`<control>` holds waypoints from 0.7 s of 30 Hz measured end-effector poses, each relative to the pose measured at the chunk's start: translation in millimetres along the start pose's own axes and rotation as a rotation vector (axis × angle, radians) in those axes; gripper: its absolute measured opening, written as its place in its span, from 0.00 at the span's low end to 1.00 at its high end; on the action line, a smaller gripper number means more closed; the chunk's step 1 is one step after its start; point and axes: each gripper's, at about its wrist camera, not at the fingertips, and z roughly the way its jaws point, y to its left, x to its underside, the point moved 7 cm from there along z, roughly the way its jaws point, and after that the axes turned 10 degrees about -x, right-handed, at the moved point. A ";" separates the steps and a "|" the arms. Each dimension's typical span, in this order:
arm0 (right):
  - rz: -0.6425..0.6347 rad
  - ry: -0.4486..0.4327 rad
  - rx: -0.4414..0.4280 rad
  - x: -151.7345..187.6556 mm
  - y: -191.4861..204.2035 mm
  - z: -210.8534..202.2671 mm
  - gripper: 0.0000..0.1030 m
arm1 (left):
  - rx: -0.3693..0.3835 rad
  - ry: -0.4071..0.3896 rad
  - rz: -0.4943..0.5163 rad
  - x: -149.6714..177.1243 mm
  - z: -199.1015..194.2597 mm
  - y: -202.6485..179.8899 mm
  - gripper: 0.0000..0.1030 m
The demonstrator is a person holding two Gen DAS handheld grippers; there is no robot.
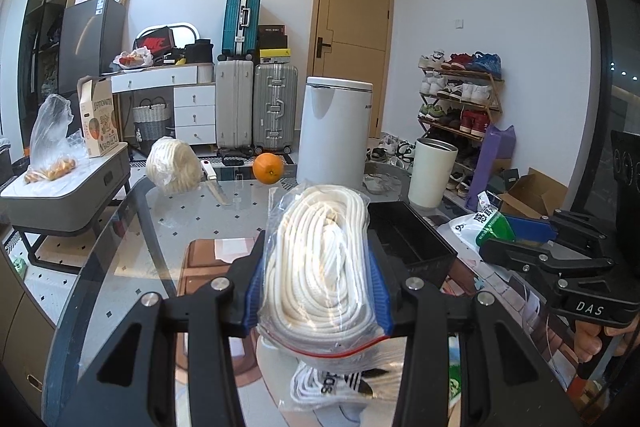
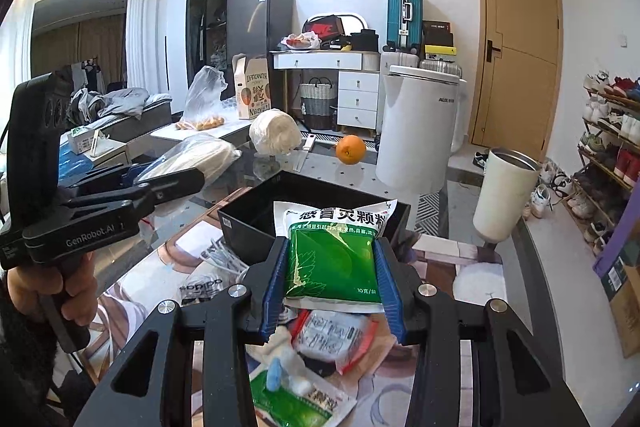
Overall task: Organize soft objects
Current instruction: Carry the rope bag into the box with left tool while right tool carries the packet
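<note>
Both jaw pairs pinch a soft packet. Left gripper [image 1: 320, 291]: blue pads pressed on either side of a rope bag [image 1: 320, 259], a clear zip bag of coiled white rope, held upright at lower centre of the left wrist view. Right gripper [image 2: 332, 279]: blue pads pressed on a green sachet [image 2: 332, 259] with a white printed top, lower centre of the right wrist view.

Below the rope bag, at the bottom edge: a bagged white garment [image 1: 336, 387] with black stripes. Below the sachet, on the glass table [image 1: 132, 235]: a red-edged pouch [image 2: 340, 335], a second green sachet [image 2: 296, 403], a small white-and-blue item, too blurred to tell.

Just beyond both packets: black tray [image 2: 256, 223], open top, nothing visible inside it; the sachet's upper edge overlaps its near wall in the right view.

Centre left of the right view: the left gripper seen from the side, a hand [image 2: 72, 291] on its grip.

Mid table: cream tumbler [image 2: 508, 195] at right; orange [image 2: 351, 149] at centre; knife [image 1: 214, 183] beside a second rope coil [image 1: 174, 165], wrapped in plastic, at left.

Beyond the table: white bin [image 1: 334, 135], suitcases [image 1: 256, 107], white desk [image 1: 160, 75], shoe rack [image 1: 460, 95] at right, wooden door [image 1: 354, 35].
</note>
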 end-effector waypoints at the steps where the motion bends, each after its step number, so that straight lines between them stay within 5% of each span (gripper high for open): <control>1: -0.001 0.001 0.000 -2.4 -0.2 2.9 0.41 | 0.001 -0.001 0.002 -1.0 2.7 -0.3 0.42; 21: -0.022 0.068 -0.003 -13.9 -21.1 64.2 0.41 | 0.010 0.065 0.046 -4.3 58.6 -14.2 0.42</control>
